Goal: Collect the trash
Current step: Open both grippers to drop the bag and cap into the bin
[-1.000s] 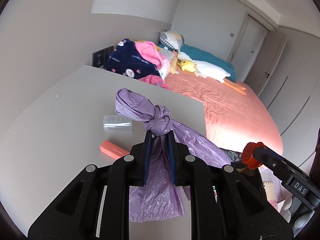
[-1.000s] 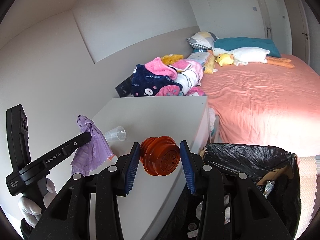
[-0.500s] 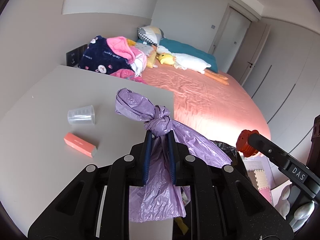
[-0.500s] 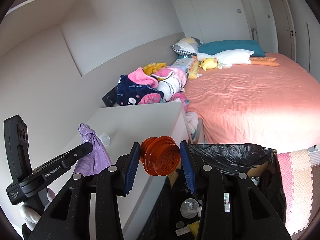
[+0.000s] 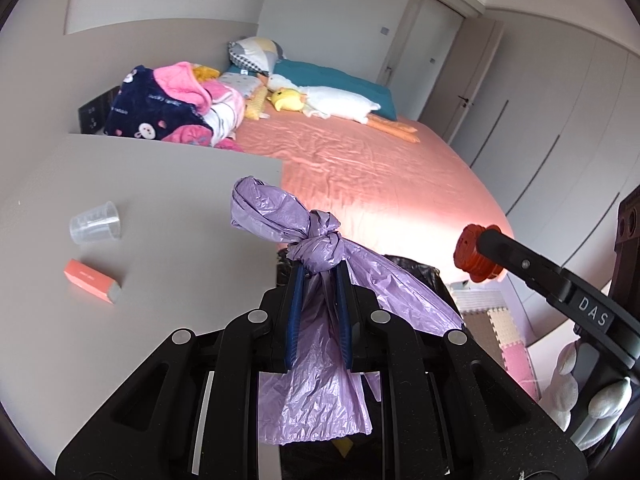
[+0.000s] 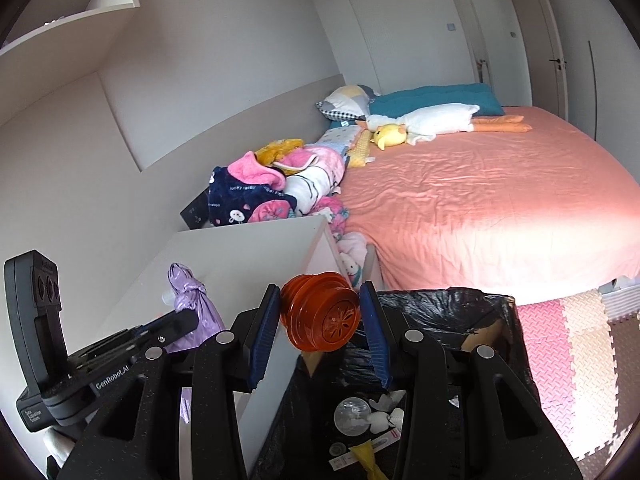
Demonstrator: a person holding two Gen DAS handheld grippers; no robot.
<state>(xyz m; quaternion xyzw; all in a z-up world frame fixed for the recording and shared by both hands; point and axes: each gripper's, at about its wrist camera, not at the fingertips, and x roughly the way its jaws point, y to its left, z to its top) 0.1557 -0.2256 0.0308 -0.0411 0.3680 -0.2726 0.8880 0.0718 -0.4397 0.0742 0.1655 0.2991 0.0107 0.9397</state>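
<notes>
My left gripper (image 5: 318, 276) is shut on a knotted purple plastic bag (image 5: 320, 292), held over the table's right edge beside the bin; the bag also shows in the right wrist view (image 6: 192, 304). My right gripper (image 6: 320, 304) is shut on an orange ribbed plastic piece (image 6: 320, 312), held above the black-lined trash bin (image 6: 460, 308). The orange piece also shows in the left wrist view (image 5: 474, 252). A clear plastic cup (image 5: 96, 222) and a salmon-pink box (image 5: 92, 280) lie on the grey table (image 5: 160, 184).
The bin holds several scraps (image 6: 368, 420). A bed with a salmon sheet (image 6: 480, 200), bundled blankets (image 6: 272, 192) and plush toys stands beyond the table. Foam floor mats (image 6: 580, 340) lie right of the bin. A wall shelf (image 6: 72, 4) is at the upper left.
Both grippers have moved right, off the table towards the bin. The right gripper with the orange piece now hangs over the bin opening. The cup and the box stayed on the table.
</notes>
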